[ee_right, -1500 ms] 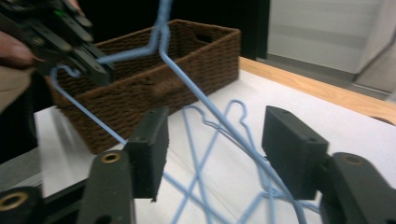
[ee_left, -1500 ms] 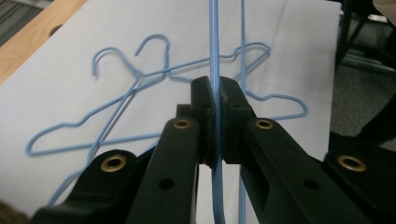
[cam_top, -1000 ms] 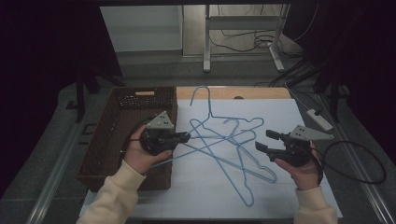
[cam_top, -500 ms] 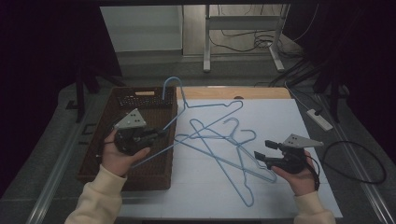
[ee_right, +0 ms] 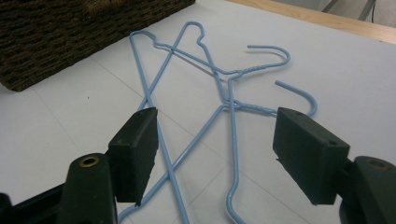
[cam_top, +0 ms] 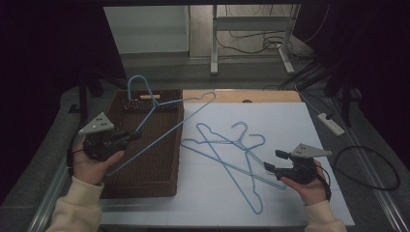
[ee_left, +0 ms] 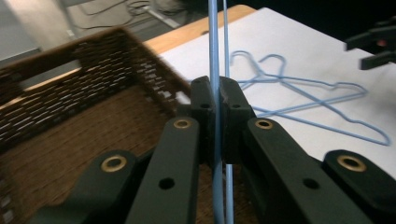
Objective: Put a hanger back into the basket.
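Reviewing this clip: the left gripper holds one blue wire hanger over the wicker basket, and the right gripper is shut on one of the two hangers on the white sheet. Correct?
Not quite. The right gripper is open: the right gripper view shows its jaws spread apart above the two hangers on the white sheet, gripping neither. The rest holds: the left gripper clamps a blue wire hanger over the wicker basket.

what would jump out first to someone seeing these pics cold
Most striking is the blue hanger clamped in the left gripper and held up over the brown wicker basket at the table's left. Next come the two blue hangers lying crossed on the white sheet, with the right gripper open just beside them.
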`<action>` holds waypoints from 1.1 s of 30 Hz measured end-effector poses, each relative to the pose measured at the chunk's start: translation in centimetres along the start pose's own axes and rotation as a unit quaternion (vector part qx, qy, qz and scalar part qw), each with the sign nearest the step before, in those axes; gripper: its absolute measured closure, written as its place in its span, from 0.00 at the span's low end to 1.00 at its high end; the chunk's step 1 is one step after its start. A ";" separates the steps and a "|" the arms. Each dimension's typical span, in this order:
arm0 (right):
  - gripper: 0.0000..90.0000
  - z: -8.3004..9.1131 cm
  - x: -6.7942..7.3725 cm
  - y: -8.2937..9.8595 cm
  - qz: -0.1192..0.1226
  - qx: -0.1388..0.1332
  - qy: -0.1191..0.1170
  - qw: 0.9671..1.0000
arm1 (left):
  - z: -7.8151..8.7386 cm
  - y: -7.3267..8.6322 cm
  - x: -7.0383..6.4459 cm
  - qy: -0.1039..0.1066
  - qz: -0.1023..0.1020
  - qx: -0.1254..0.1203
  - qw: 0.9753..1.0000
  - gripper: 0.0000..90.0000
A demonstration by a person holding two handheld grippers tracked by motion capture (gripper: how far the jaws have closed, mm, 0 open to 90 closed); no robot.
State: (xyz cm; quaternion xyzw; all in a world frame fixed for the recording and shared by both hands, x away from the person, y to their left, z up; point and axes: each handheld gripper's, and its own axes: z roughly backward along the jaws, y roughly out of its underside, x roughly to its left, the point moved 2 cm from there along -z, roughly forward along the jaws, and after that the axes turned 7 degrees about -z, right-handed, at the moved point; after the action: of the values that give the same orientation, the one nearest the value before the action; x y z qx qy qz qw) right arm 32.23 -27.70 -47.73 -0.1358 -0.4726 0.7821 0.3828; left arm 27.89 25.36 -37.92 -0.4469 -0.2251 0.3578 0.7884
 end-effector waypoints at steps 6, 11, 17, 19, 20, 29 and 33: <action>0.35 -0.1 -0.1 0.1 -0.005 0.005 -0.004 1.000 | 0.9 1.4 1.8 -0.033 0.011 0.008 0.999 0.96; 0.35 -0.2 -0.1 0.2 -0.004 0.009 -0.004 1.000 | 1.3 2.8 3.6 -0.061 0.033 0.015 0.997 0.96; 0.35 -0.3 -0.2 0.2 -0.005 0.011 -0.004 1.000 | 1.6 3.9 4.9 -0.079 0.046 0.019 0.996 0.96; 0.35 -0.3 -0.2 0.2 -0.005 0.012 -0.004 1.000 | 1.4 4.2 5.1 -0.076 0.045 0.023 0.996 0.96; 0.35 -0.3 -0.2 0.2 -0.005 0.012 -0.004 1.000 | 1.3 4.3 5.1 -0.075 0.043 0.025 0.996 0.96; 0.35 -0.6 -0.2 0.4 -0.003 0.023 -0.005 1.000 | -1.1 5.3 5.5 -0.070 0.035 0.060 0.995 0.96; 0.35 -0.7 -0.2 0.5 -0.004 0.025 -0.005 1.000 | -2.0 5.5 5.8 -0.066 0.034 0.071 0.995 0.96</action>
State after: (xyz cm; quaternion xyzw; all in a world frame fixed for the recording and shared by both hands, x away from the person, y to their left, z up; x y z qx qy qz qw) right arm 32.59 -27.52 -48.55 -0.1202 -0.4550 0.7931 0.3868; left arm 30.98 30.62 -43.51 -0.3725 -0.2352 0.4285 0.7889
